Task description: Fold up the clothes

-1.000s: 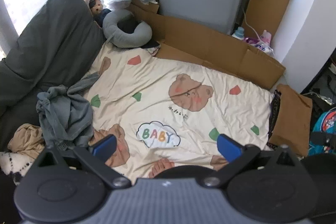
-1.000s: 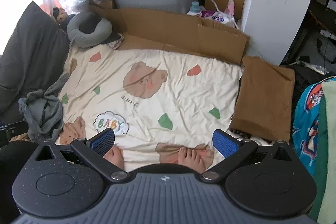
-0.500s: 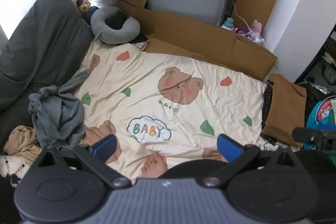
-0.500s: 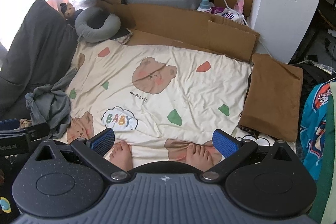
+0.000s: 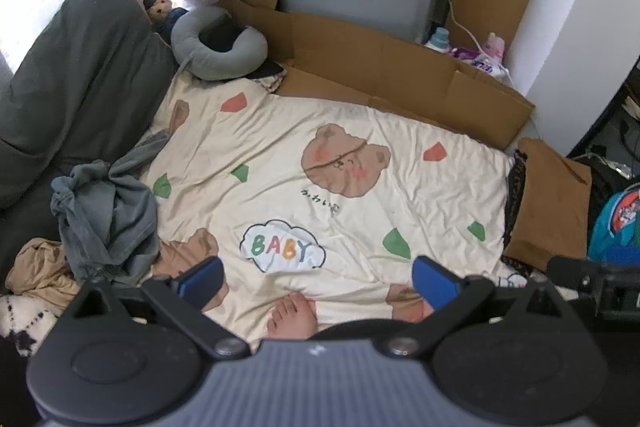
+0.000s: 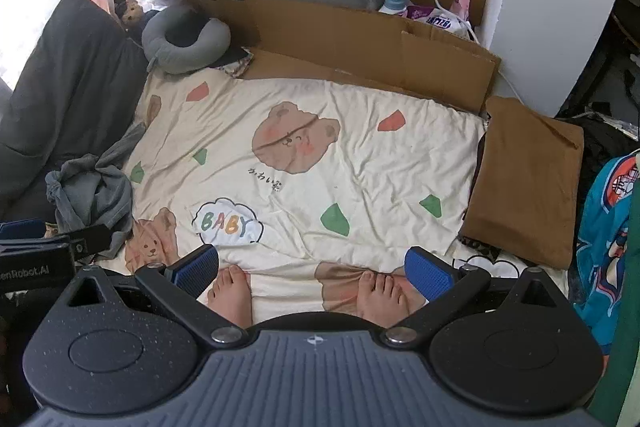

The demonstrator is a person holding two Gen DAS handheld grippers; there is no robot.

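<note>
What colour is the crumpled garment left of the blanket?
Grey-blue, plain; the crumpled garment shows best in the left wrist view.

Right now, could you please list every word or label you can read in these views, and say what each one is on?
"BABY": on the cloud print of the blanket.
"enRobot.AI", start cut off: on the left gripper's body, seen from the right wrist.
Small script under the bear face: not legible.
Purple pack by the wall: print too blurred to read.

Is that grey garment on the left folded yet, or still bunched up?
Still bunched up. The grey garment lies in a crumpled, knotted heap at the blanket's left edge, and both open grippers are empty above it.
</note>
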